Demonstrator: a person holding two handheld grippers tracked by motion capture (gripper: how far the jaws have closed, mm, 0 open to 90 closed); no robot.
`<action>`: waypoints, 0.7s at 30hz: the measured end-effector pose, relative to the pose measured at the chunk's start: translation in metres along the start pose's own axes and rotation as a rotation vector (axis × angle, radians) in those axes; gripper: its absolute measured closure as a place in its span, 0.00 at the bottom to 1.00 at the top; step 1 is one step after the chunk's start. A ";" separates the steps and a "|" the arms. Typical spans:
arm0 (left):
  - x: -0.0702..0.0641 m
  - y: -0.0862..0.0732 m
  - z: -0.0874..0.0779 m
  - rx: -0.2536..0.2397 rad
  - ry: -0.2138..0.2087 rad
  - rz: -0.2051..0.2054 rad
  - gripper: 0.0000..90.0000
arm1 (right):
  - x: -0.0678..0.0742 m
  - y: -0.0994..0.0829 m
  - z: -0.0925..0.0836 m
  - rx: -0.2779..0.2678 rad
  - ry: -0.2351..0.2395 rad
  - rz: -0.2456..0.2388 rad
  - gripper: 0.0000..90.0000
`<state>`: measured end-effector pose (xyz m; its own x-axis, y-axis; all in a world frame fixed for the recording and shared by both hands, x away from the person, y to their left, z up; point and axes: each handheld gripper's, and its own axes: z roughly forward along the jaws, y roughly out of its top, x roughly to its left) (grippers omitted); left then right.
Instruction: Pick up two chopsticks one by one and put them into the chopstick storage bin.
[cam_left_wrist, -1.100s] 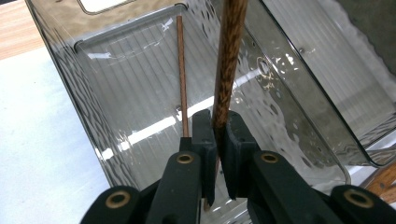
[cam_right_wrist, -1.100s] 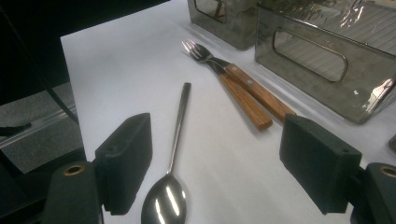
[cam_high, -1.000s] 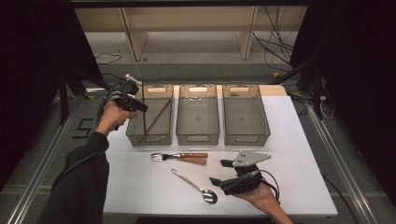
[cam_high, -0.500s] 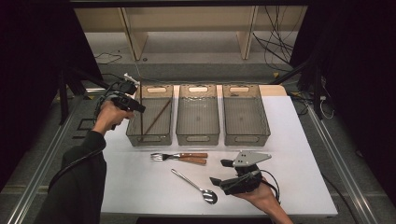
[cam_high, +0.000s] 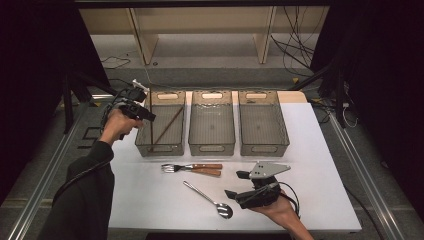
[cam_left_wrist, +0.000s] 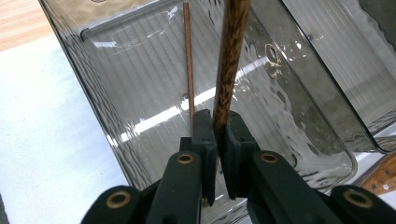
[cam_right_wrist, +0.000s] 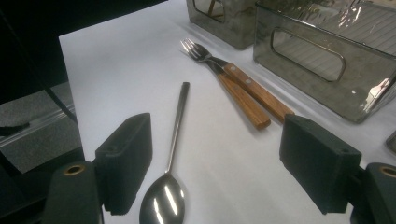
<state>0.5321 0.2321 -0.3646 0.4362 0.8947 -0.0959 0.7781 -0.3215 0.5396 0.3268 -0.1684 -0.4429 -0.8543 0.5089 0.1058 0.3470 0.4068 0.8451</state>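
Observation:
My left gripper (cam_high: 142, 114) hovers over the left edge of the left grey bin (cam_high: 162, 149). It is shut on a dark wooden chopstick (cam_left_wrist: 229, 65) that points down into the bin, seen upright in the high view (cam_high: 151, 125). A second chopstick (cam_high: 168, 127) leans slantwise inside that bin (cam_left_wrist: 188, 60). My right gripper (cam_high: 236, 184) rests low near the table's front edge and is open (cam_right_wrist: 219, 158) with nothing between its pads. A metal spoon (cam_right_wrist: 173, 140) lies just in front of its jaws (cam_high: 207, 199). Two wooden-handled forks (cam_high: 192, 169) lie side by side beyond it (cam_right_wrist: 243, 91).
Two more grey bins stand in the same row, the middle one (cam_high: 212, 148) and the right one (cam_high: 264, 147), and both look bare inside. The white table top (cam_high: 320, 165) has free room at the right. A dark floor and metal rails flank the table.

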 end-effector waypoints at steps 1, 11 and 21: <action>0.000 0.000 0.000 -0.003 0.000 -0.004 0.94 | 0.000 0.000 0.000 0.000 0.000 0.001 0.29; 0.002 0.000 0.003 -0.055 0.011 -0.028 0.67 | 0.000 0.000 0.000 -0.003 -0.002 0.005 0.29; 0.000 0.001 -0.003 -0.085 0.010 -0.053 0.33 | -0.001 0.000 0.000 -0.002 -0.003 0.004 0.29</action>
<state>0.5315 0.2323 -0.3620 0.3904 0.9131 -0.1178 0.7584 -0.2464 0.6034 0.3272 -0.1688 -0.4430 -0.8517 0.5127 0.1082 0.3499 0.4028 0.8458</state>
